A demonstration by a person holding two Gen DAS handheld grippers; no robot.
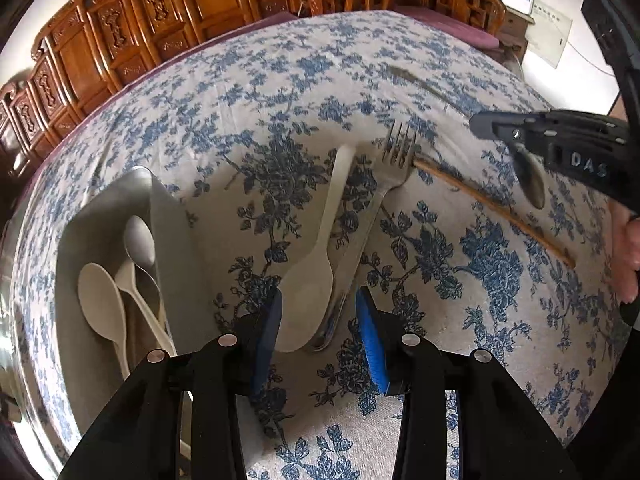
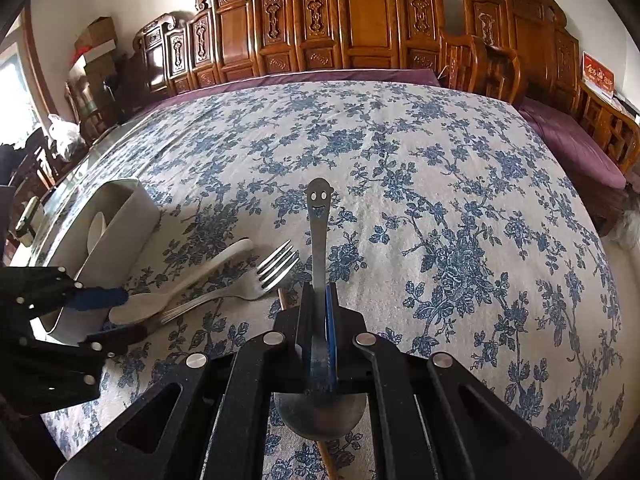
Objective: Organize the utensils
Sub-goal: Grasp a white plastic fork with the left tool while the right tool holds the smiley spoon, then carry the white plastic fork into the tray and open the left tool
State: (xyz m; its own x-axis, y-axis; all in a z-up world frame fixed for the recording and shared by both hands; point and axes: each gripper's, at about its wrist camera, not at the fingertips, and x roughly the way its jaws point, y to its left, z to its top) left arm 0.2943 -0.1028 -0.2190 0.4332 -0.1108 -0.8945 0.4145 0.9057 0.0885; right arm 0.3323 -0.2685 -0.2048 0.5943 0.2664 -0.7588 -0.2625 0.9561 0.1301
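Steel fork (image 1: 384, 196) touches the white spoon (image 1: 316, 276) low in frame; our half-open, empty left gripper (image 1: 320, 328) may snag both. Our right gripper (image 2: 320, 320) clamps a smiley spoon (image 2: 318, 216).

Private home, living or dining room; carved wooden bench seating (image 2: 360, 28) with purple cushions (image 2: 572, 140) along the wall; tabletop under a blue floral cloth (image 2: 400, 152); cardboard boxes (image 2: 96, 40) stacked in a corner.

The left gripper (image 1: 319, 312) is held with jaws parted over the bowl of a white spoon (image 1: 316, 264) and the handle end of a fork (image 1: 372, 216), lying side by side on the floral tablecloth (image 1: 460, 340). To the left, more spoons are seen in a white holder (image 1: 168, 240). At far right, a metal spoon (image 1: 530, 182) is gripped by the right gripper (image 1: 516, 136), above a chopstick (image 1: 496, 210).
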